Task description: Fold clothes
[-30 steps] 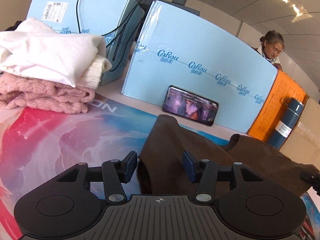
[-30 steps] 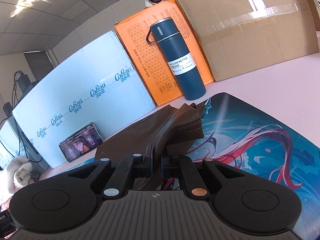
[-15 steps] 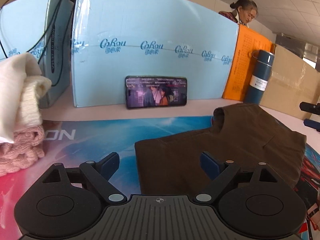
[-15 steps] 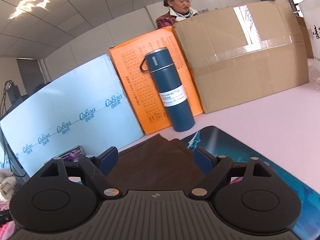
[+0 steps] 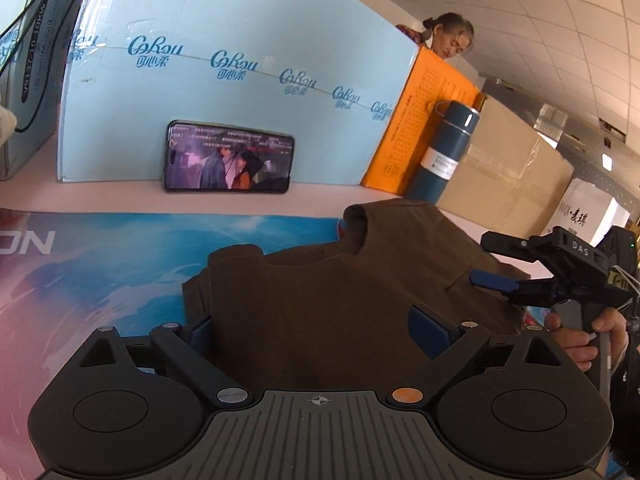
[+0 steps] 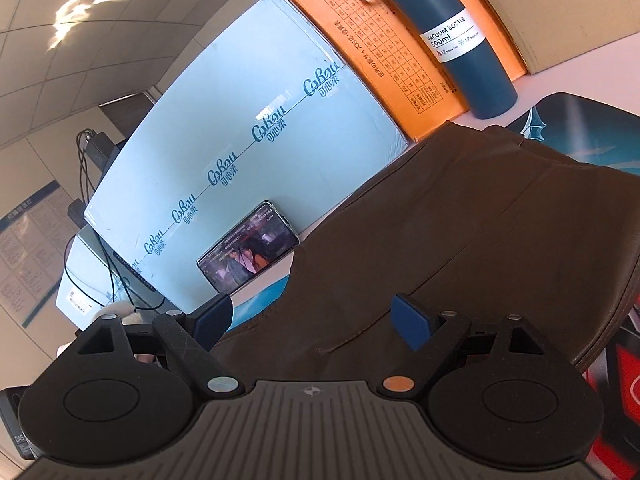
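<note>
Left tool pad behind brown garment (half hidden)

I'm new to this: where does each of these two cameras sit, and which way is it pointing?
Left wrist: sits on the left gripper, looking forward over the brown garment toward the phone; its own open fingers show, plus the right gripper and the hand holding it.
Right wrist: sits on the right gripper, tilted, facing the garment and the blue bottle; only its own open fingers show.
Shared: garment, phone, bottle, light-blue box.
</note>
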Tool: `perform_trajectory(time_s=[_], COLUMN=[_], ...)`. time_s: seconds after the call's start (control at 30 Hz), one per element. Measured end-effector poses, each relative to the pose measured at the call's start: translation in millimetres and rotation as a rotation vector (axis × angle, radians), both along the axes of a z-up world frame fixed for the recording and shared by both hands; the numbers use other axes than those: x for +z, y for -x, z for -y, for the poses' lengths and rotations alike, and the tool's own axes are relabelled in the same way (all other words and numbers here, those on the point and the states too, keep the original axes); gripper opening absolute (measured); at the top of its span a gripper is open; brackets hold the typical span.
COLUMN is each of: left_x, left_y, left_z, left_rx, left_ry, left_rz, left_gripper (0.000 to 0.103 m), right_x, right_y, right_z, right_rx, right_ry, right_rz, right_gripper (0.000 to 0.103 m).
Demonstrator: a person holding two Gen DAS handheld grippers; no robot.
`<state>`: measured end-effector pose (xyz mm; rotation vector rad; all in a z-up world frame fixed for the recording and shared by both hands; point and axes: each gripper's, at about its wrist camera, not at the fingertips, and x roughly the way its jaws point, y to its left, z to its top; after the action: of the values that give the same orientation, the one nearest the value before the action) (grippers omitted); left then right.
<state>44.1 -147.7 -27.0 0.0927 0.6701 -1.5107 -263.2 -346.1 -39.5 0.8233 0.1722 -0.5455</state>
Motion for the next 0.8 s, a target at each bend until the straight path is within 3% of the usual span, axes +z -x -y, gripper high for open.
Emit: perform_trajectory(time_s=[0.1,0.17,0.27,0.4,0.53,0.63,0.8], left_x=[1.1,2.4,3.2,9.7,11.6,10.4,7.7], left_y=[8.1,19.6,38.0,62.9,90.4,109.7,123.6], left_z=[1.5,0.5,0.3,-11.0,-19.8,-23.1,-25.8], left_rx=[0.005,0.007,0.008,-0.064,-0.236,-0.338,-0.414], left_ry=[0.005,0.009,0.0,0.081,0.136,0.142,0.137], left_rz=[0.045,0.122,0.236,0.318,0.339,0.373,0.396], left_gripper=[0.086,0.04,0.015,0.009,0.008,0.008,0.008], right_x=[4.5,7.5,12.0,29.6,38.9,40.3,38.9], right_y=[-4.5,-7.6,-12.1,-36.7,-65.1,-86.2,-121.4], right_z=[0.4,0.7,1.1,15.9,34.3,48.0,60.0], right_rx=[0.004,0.006,0.01,-0.025,-0.098,-0.143,-0.222], right_ry=[0.01,0.017,0.027,0.008,-0.044,-0.094,-0.107], right_rz=[-0.036,-0.059,-0.095,-0.173,-0.233,-0.286,-0.453], right_gripper=[0.087,0.087,0.087,0.087,0.087,0.087,0.087])
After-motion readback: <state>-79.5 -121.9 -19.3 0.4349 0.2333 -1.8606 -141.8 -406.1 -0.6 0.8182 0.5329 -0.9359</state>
